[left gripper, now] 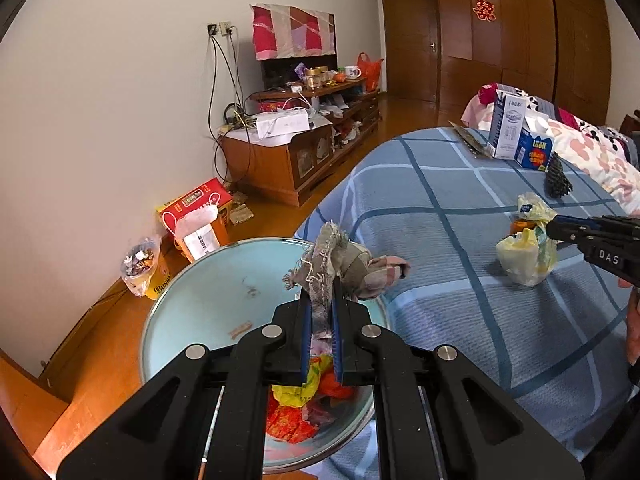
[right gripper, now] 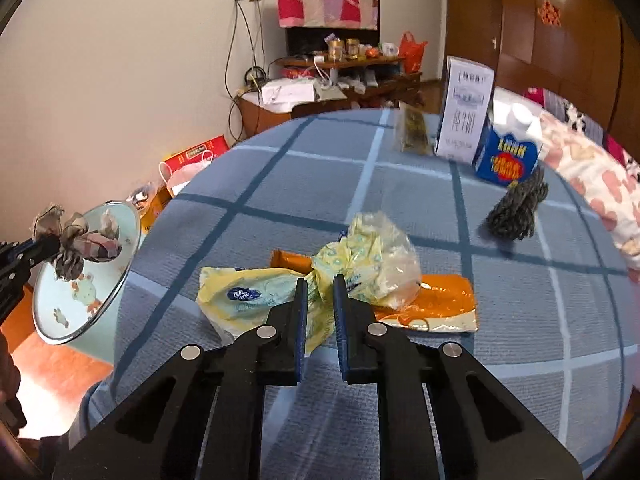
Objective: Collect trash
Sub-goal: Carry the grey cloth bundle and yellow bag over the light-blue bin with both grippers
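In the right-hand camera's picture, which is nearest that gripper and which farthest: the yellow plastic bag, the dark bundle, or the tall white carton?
1. Yellow plastic bag: between the fingers of the right gripper, on the bedspread.
2. Dark bundle: farther up the bed, to the right.
3. Tall white carton: farthest, standing upright at the far end, beside a blue carton.

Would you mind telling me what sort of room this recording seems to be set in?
Most likely a lived-in bedroom at home: a bed with a blue checked cover and floral bedding, tall wooden wardrobes, and a low wooden cabinet cluttered with cables and household odds and ends.
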A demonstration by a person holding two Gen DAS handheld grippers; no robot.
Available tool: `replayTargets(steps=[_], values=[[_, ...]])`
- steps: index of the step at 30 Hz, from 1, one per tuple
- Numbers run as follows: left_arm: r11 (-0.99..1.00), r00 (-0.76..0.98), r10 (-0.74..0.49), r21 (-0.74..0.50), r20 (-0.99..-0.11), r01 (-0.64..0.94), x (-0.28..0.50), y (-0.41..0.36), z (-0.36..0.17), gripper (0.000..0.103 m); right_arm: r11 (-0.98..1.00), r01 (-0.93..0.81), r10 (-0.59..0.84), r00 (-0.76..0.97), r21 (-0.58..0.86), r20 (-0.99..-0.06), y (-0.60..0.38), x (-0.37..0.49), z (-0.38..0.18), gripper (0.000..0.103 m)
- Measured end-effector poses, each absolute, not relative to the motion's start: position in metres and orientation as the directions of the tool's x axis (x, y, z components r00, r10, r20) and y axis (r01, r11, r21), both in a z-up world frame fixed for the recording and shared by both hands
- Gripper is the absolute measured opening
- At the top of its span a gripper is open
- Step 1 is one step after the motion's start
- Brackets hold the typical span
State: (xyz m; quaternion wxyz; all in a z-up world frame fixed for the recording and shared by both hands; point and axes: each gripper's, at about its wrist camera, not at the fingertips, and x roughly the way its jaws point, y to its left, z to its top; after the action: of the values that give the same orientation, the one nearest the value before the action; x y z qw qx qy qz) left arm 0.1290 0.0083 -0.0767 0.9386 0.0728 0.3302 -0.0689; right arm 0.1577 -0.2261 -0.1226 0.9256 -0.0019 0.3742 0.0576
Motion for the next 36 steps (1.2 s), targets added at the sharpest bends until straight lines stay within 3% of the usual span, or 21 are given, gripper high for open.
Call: replayTargets(steps=[1, 5, 13, 15, 16, 17, 18, 21, 26, 36], values=[[0.98, 0.777, -0.076, 0.096, -0.625, 0.173, 0.128, 0.01, -0.075, 0.008, 0.993, -0.113, 0.107, 0.717, 0.037, -0.689, -0.225, 0.156, -0.121, 0.006], [0.982, 0.783, -0.066, 0.097, -0.619, 0.16, 0.123, 0.019, -0.071, 0.008, 0.991, -0.126, 0.116, 0.737, 0.033, -0.666, -0.218, 0.151, -0.112, 0.001], [0.987, 0.779, -0.043, 0.096, -0.626, 0.131, 0.121, 0.035, -0.071, 0.008, 0.99, -0.14, 0.118, 0.761, 0.016, -0.638, -0.207, 0.146, -0.097, 0.001], [0.986, 0.78, -0.041, 0.1, -0.624, 0.131, 0.121, 0.036, -0.071, 0.008, 0.992, -0.127, 0.096, 0.765, -0.004, -0.637, -0.209, 0.146, -0.099, 0.023], [0.987, 0.781, -0.038, 0.101, -0.624, 0.128, 0.121, 0.036, -0.072, 0.008, 0.993, -0.121, 0.097, 0.765, 0.007, -0.637, -0.212, 0.148, -0.101, 0.053], [0.987, 0.78, -0.036, 0.099, -0.625, 0.126, 0.121, 0.036, -0.073, 0.008, 0.993, -0.117, 0.097, 0.764, 0.012, -0.638, -0.214, 0.149, -0.102, 0.056], [0.987, 0.779, -0.035, 0.101, -0.626, 0.125, 0.121, 0.037, -0.074, 0.008, 0.994, -0.111, 0.089, 0.758, 0.007, -0.647, -0.214, 0.151, -0.105, 0.054], [0.987, 0.772, -0.029, 0.101, -0.635, 0.121, 0.123, 0.039, -0.078, 0.008, 0.992, -0.123, 0.102, 0.712, 0.02, -0.695, -0.214, 0.16, -0.118, 0.022], [0.988, 0.776, -0.025, 0.102, -0.63, 0.114, 0.122, 0.042, -0.076, 0.008, 0.99, -0.134, 0.118, 0.702, 0.032, -0.703, -0.214, 0.158, -0.126, 0.007], [0.99, 0.785, 0.001, 0.111, -0.619, 0.086, 0.112, 0.054, -0.071, 0.008, 0.983, -0.184, 0.15, 0.766, 0.01, -0.625, -0.192, 0.146, -0.09, 0.007]])
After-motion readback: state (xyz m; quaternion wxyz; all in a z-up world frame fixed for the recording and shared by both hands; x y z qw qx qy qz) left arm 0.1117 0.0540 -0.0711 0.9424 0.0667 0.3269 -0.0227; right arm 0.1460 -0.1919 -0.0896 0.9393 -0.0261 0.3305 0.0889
